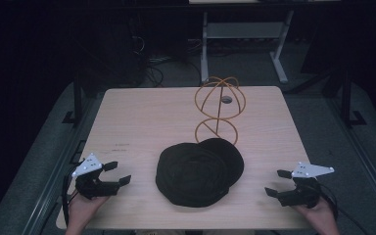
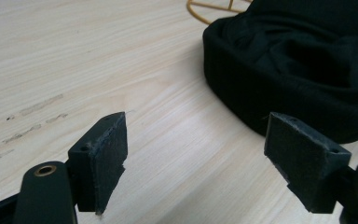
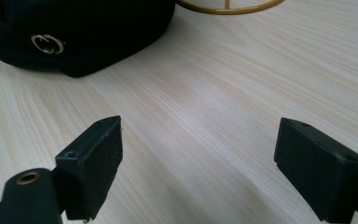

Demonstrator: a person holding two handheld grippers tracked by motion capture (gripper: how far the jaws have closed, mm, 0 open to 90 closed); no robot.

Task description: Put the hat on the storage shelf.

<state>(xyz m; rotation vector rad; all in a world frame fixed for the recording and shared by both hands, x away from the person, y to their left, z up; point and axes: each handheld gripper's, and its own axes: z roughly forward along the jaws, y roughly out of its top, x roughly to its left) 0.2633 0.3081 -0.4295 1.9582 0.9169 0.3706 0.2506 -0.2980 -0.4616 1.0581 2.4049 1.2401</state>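
The left tongs (image 1: 117,173) are held wide apart with nothing between the jaws, low over the near left part of the worktop (image 1: 142,117), and are gripped from below by the left hand (image 1: 81,210). In the left gripper view the left tongs (image 2: 193,154) are seen with bare pale wood in the gap, and a few faint grey marks (image 2: 35,116) are seen on the wood to the left. The right tongs (image 1: 277,183) are likewise spread wide and empty, held by the right hand (image 1: 319,214) over the near right part of the worktop, with their jaws turned toward the middle. In the right gripper view the right tongs (image 3: 198,154) frame only wood grain. A grey three-cornered plate is carried on top of each tool. Between the two tools, well apart from both, a black hat (image 1: 198,171) is laid flat on the worktop, slightly nearer the front edge than the back. Its thick folded brim is seen in the left gripper view (image 2: 298,70), and a small round metal emblem (image 3: 47,43) is shown on its side in the right gripper view. Just behind the hat a gold wire stand (image 1: 219,105) is set upright, made of a rounded cage above a ring base, its base touching or nearly touching the hat's far edge. Beyond the worktop a dark floor with cables and a white frame are seen.
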